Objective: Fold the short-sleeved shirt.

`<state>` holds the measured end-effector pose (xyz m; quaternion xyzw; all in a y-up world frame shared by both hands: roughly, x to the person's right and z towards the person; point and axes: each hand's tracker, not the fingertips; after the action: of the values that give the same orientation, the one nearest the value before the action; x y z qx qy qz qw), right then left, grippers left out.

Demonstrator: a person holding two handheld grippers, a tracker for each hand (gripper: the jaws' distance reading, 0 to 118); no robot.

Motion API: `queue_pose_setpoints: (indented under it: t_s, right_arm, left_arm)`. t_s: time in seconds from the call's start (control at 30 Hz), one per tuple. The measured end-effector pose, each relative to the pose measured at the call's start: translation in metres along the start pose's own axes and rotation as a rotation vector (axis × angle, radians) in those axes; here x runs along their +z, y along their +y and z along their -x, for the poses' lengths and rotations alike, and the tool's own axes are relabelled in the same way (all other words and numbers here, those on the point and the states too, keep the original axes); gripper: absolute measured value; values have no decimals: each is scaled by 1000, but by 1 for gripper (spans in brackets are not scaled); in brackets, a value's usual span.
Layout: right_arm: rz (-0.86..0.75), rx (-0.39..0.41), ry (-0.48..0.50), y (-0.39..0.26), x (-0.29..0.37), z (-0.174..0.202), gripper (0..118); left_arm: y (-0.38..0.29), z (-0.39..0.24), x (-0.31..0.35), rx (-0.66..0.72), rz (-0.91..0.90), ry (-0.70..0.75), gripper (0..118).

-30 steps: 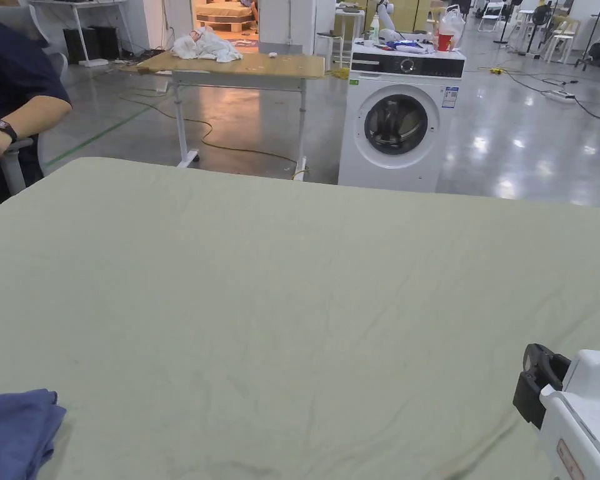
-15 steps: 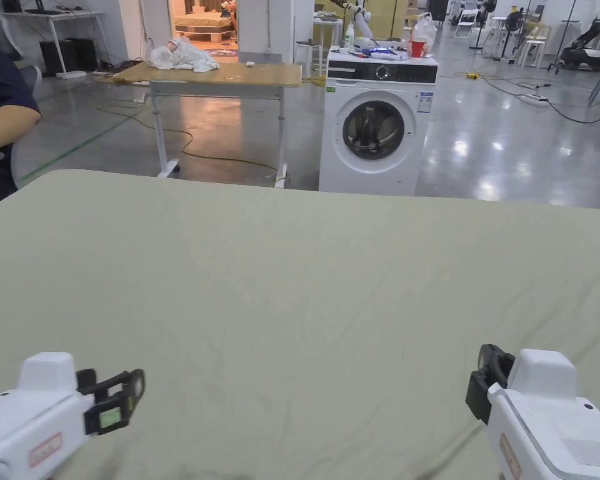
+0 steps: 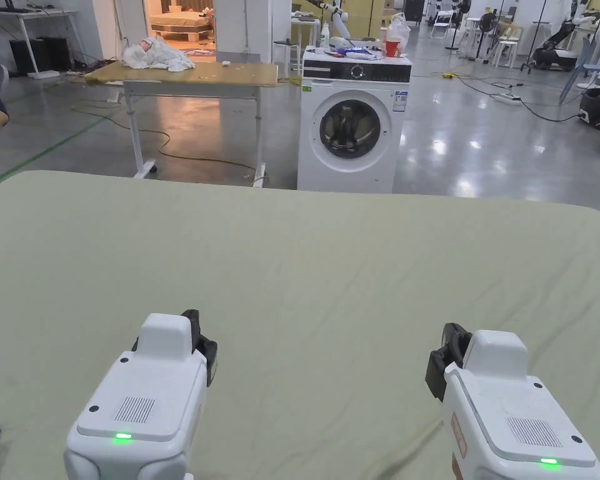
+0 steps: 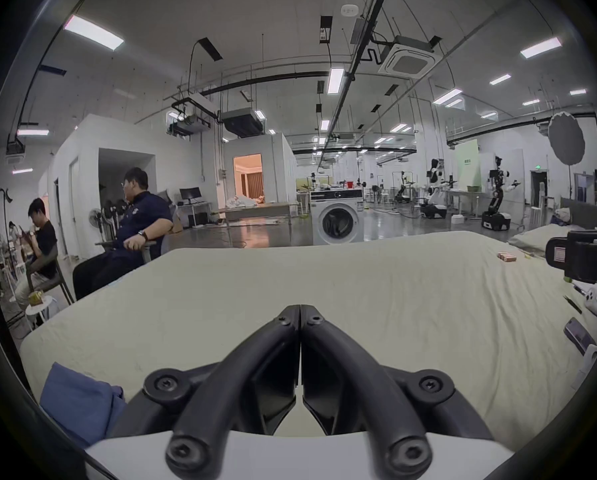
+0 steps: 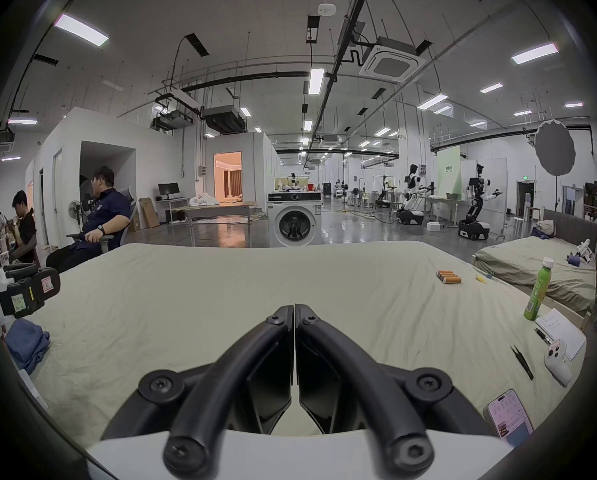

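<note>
Wrinkled pale-green sheet (image 3: 330, 250); blue shirt (image 4: 78, 401) bunched left; both tongs (image 4: 300, 309) (image 5: 294, 307) closed, empty.

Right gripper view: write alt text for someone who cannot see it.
The right gripper, jaws shut and empty, hangs over a pale green sheet. A folded blue shirt lies at the sheet's left edge beside the left gripper; a washing machine stands beyond.
</note>
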<state>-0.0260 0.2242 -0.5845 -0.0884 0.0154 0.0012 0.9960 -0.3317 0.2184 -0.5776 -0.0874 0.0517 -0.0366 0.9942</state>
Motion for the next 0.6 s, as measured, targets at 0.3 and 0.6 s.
queue_pose_setpoints:
  t_s: [0.3,0.6]
  right_arm:
    - [-19,14,1,1,1,4,0]
    - [-29,20,-1,1,1,8,0]
  left_arm:
    - [2,0,5,22,-37,28,0]
    - [8,2,8,19,-59,32,0]
